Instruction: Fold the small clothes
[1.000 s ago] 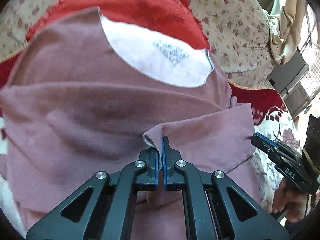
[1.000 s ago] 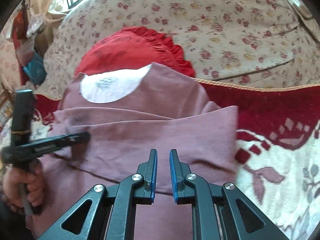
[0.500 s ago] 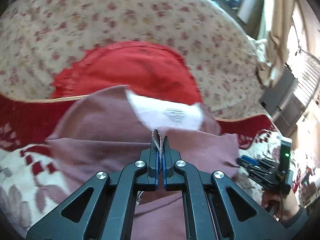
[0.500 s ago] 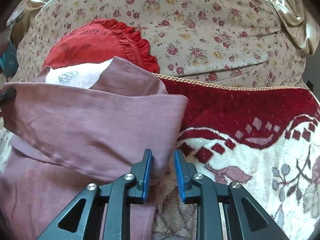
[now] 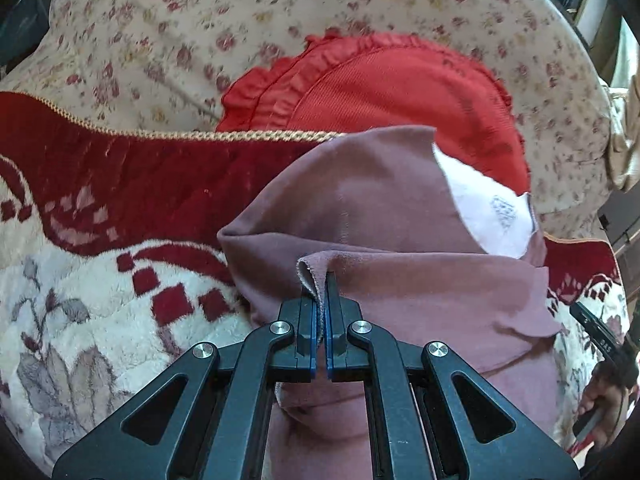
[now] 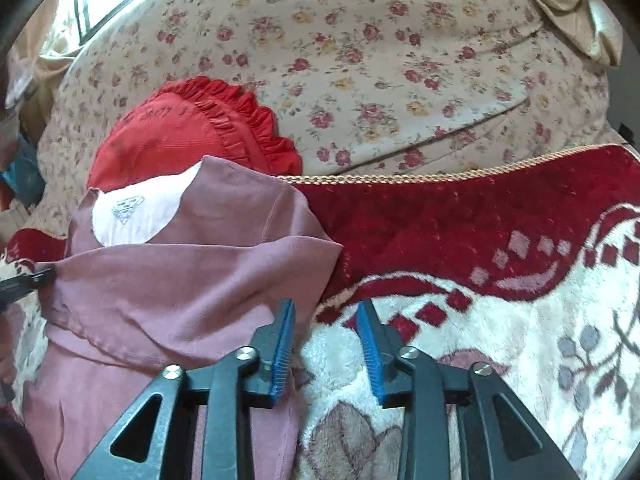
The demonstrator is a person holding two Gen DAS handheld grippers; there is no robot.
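the dusty-pink cotton garment (image 5: 400,220) lies on a plush red-and-cream patterned blanket (image 5: 100,312), its neckline towards a round red ruffled cushion (image 5: 400,92) that leans on the cream sofa back printed with small roses (image 5: 180,32). the white inner lining with a grey printed label (image 5: 492,216) shows through the neck opening. one side of the garment is folded over across the body, and a gold braided cord (image 5: 240,135) edges the blanket just behind it.

the left claw (image 5: 322,300) is clamped together on the raw edge of that folded flap, with a small tongue of pink fabric sticking up between its blue pads. in the right wrist view the same claw (image 6: 40,278) shows only as a dark tip at the left edge of the garment, where the fabric is pulled taut.

the right claw (image 6: 326,344) sits at the garment's right edge, over the blanket. its jaws are opening; the left finger (image 6: 282,348) lies against the pink cloth while the gap between the fingers shows only blanket pile, so nothing is gripped. in the left wrist view this claw (image 5: 596,332) appears at the far right, held by a person's hand (image 5: 604,412), beside the garment's hem.
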